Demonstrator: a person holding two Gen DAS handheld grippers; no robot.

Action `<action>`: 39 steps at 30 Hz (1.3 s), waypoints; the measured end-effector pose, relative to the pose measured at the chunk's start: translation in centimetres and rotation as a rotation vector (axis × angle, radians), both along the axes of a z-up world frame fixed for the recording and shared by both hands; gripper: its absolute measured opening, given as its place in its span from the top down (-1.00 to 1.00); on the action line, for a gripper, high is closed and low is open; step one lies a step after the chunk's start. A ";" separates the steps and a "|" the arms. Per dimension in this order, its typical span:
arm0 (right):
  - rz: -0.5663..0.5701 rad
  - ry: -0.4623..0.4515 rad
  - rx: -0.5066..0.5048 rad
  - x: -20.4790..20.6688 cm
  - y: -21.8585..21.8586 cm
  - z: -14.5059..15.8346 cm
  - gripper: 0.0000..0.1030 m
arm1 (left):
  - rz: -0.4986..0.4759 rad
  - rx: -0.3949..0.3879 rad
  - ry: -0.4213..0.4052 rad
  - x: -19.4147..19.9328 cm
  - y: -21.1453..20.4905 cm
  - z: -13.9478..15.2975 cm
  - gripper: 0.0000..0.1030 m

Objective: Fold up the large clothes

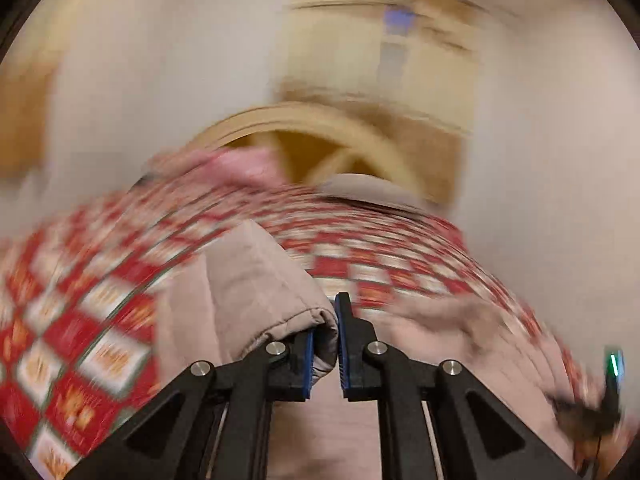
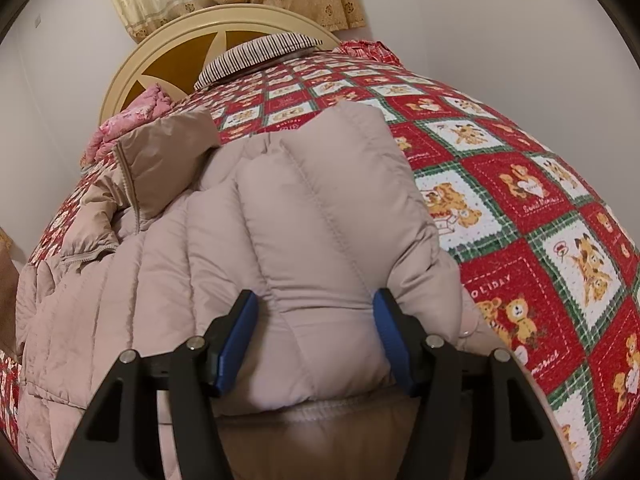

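Spread across the red-and-white checked teddy-bear quilt (image 2: 520,184) on the bed: a beige quilted down jacket (image 2: 248,240), flat there presumably so its parts can be turned inward for folding. Left of the jacket's middle, collar (image 2: 168,152) standing open toward the round cream headboard (image 2: 168,40). Left hand-held gripper (image 1: 325,332) pinched nearly closed on a puffy edge of the jacket, probably a sleeve end, raised off the quilt in a blurred view, likely to carry it over the body. Toward the jacket's right side, right hand-held gripper (image 2: 316,340) roughly half open, blue pads (image 2: 236,336) straddling a padded fold; whether pressing or merely alongside, cannot tell.
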State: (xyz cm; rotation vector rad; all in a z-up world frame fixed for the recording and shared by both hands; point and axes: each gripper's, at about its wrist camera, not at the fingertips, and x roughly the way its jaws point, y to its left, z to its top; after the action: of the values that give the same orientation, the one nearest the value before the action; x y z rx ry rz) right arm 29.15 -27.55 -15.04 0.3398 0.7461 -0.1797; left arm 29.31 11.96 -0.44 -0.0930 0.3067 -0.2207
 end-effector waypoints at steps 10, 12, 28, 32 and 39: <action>-0.001 -0.009 0.018 -0.1 0.0 0.0 -0.23 | -0.387 0.804 0.103 -3.1 -24.9 -11.0 0.80; -0.001 -0.011 0.024 -0.2 0.0 0.0 -0.24 | -0.363 1.017 0.043 -4.1 -27.1 -14.4 0.79; -0.017 -0.020 0.038 -0.6 -0.1 0.4 -0.22 | -0.383 0.701 0.039 -12.0 -14.1 -6.2 -0.39; -0.001 -0.127 -0.008 -3.3 2.7 4.3 -0.23 | -0.204 0.421 0.106 -9.9 -7.9 -4.2 -0.39; 0.483 -0.228 0.007 -4.3 17.8 10.6 -0.34 | 0.168 0.026 0.387 0.1 0.0 -4.5 -0.39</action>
State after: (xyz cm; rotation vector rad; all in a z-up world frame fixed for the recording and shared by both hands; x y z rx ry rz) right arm 24.85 -9.78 -4.44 0.1747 0.5835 0.3131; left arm 29.46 11.96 -4.91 -0.1355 0.6841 -0.0293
